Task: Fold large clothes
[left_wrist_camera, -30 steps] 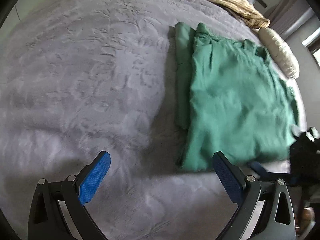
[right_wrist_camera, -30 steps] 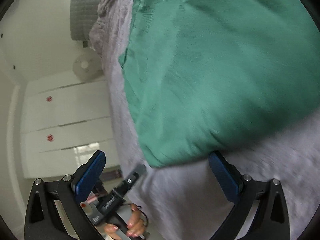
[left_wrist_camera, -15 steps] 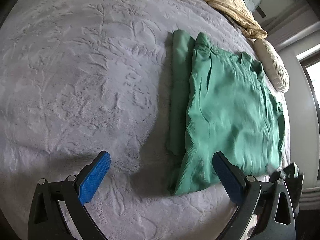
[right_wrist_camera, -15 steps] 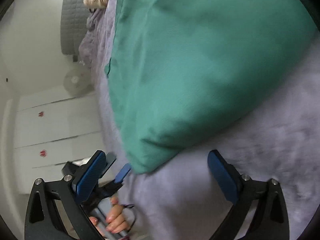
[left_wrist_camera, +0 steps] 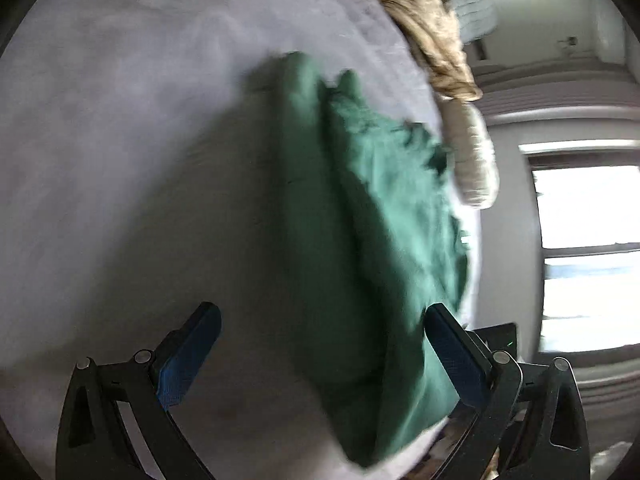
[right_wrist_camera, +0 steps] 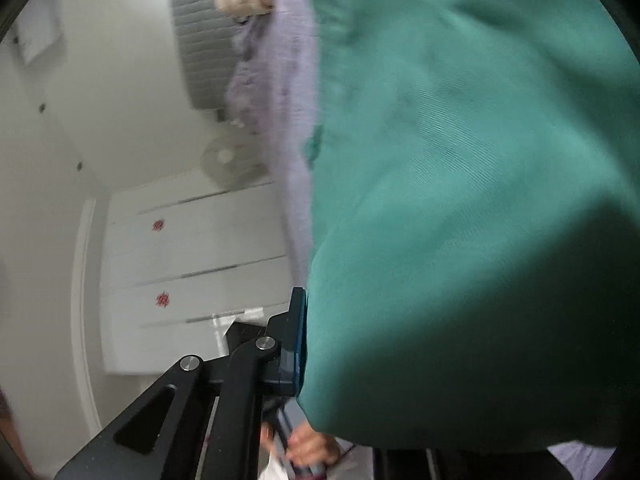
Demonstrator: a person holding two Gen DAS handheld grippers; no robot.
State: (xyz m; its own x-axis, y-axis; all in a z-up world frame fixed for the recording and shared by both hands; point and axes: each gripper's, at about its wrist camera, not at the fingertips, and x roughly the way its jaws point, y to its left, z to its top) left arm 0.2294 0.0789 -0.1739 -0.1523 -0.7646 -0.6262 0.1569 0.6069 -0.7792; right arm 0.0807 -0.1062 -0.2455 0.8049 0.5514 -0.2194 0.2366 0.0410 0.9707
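Green shirt (left_wrist_camera: 384,216) lay partly folded on the grey embossed bedspread (left_wrist_camera: 120,160), long axis running from the near hem beside the grippers toward the collar end near the beige knitted throw (left_wrist_camera: 432,28) and the cream cushion (left_wrist_camera: 476,160). Seen from the left gripper (left_wrist_camera: 320,364), lay ahead and slightly to the right — near hem reaching in between the blue pads (left_wrist_camera: 188,360), right-hand pad just at the cloth's edge. Left gripper spread wide, gripping nothing; contact with the cloth could not be judged through the motion blur.

Right gripper (right_wrist_camera: 304,344) sat at the shirt's near corner on the side away from the bedspread's open area, and was the nearer of the two to the cloth. Jaws had just been closing, with the green cloth between them; only one blue pad (right_wrist_camera: 298,340) showed, pressed flat against the fabric, the other buried under the bunched corner. Judged clamped on that corner, the cloth (right_wrist_camera: 480,200) billowing up across most of the right wrist view.

Judged as the start of a lengthwise fold — the coming move would likely turn on the left gripper taking the matching hem corner, then both carrying the hem toward the collar end.
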